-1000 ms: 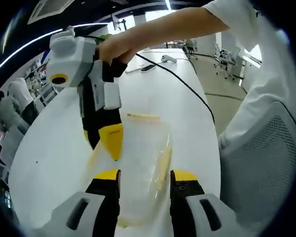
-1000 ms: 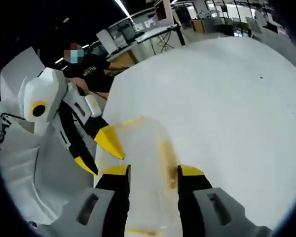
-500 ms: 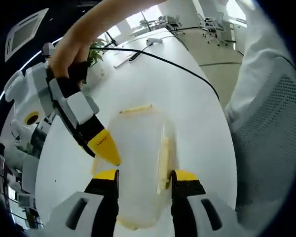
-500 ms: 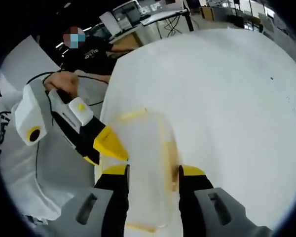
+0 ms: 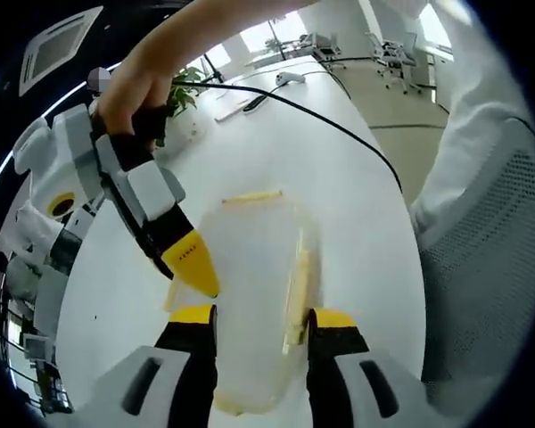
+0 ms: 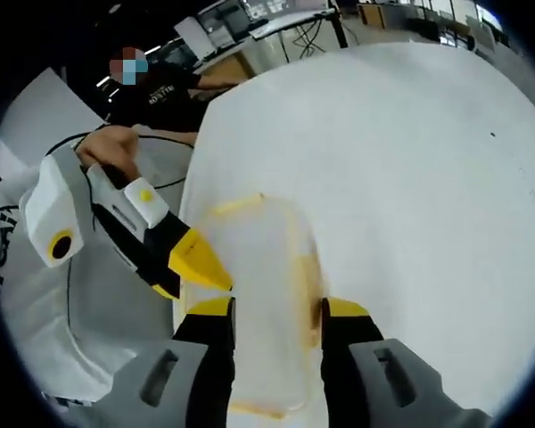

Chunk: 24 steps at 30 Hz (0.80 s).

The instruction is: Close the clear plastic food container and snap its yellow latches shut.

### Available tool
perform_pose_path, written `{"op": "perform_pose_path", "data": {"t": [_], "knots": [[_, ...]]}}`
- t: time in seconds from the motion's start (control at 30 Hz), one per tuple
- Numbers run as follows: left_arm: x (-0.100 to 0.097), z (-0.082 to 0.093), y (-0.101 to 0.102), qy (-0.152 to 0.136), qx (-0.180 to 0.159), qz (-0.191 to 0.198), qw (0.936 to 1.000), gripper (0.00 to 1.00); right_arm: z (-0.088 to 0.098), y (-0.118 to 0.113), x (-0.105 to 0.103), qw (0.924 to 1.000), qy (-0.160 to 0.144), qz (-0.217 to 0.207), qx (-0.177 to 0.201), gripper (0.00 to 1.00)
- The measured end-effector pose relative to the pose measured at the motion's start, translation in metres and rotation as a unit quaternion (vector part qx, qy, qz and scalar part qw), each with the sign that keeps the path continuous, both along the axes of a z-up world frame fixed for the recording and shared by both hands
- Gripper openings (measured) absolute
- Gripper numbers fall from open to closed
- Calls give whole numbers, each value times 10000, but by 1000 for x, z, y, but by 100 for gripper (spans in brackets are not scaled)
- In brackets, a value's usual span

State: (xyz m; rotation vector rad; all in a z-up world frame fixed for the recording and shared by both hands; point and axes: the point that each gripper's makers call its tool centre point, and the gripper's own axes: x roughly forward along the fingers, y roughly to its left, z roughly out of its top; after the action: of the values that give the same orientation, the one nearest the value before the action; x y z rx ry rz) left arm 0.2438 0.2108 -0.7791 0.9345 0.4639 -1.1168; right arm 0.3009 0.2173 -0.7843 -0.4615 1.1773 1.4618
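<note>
The clear plastic food container point(image 5: 250, 294) lies on the white table point(image 5: 339, 178) with its lid on. Yellow latches show at its far end point(image 5: 252, 196) and along its right side point(image 5: 296, 285). My left gripper point(image 5: 262, 316) hovers over the near end, jaws apart, with the container between and below them. My right gripper point(image 5: 193, 267) comes in from the left, its yellow tip at the container's left edge. In the right gripper view the same container point(image 6: 263, 294) sits between my right gripper's point(image 6: 277, 308) spread jaws, and the left gripper point(image 6: 183, 272) touches its left rim.
A black cable point(image 5: 339, 116) runs across the table toward small devices point(image 5: 285, 80) at its far end. A mesh chair back point(image 5: 481, 267) and a white sleeve stand at the right. A person in a dark shirt point(image 6: 160, 85) sits beyond the table.
Over the last second the right gripper tilted and swung lower along the container's left edge. Both views shifted slightly. The container has stayed in place.
</note>
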Motion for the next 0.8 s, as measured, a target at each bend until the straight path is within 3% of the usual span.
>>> {"op": "perform_pose_path", "data": {"t": [0.37,0.47,0.8], "knots": [[-4,-3,1,-31,-200,-127,9997,27,-1,1,-1,9999,76,-25,-89,33],[6,-2,8,-108,-106,-85,9998,27,-2,1,0,9999,87,-18,-100,33],[6,-2,6,-174,-60,-88,9998,28,-3,2,1,9994,198,26,-265,31]]}}
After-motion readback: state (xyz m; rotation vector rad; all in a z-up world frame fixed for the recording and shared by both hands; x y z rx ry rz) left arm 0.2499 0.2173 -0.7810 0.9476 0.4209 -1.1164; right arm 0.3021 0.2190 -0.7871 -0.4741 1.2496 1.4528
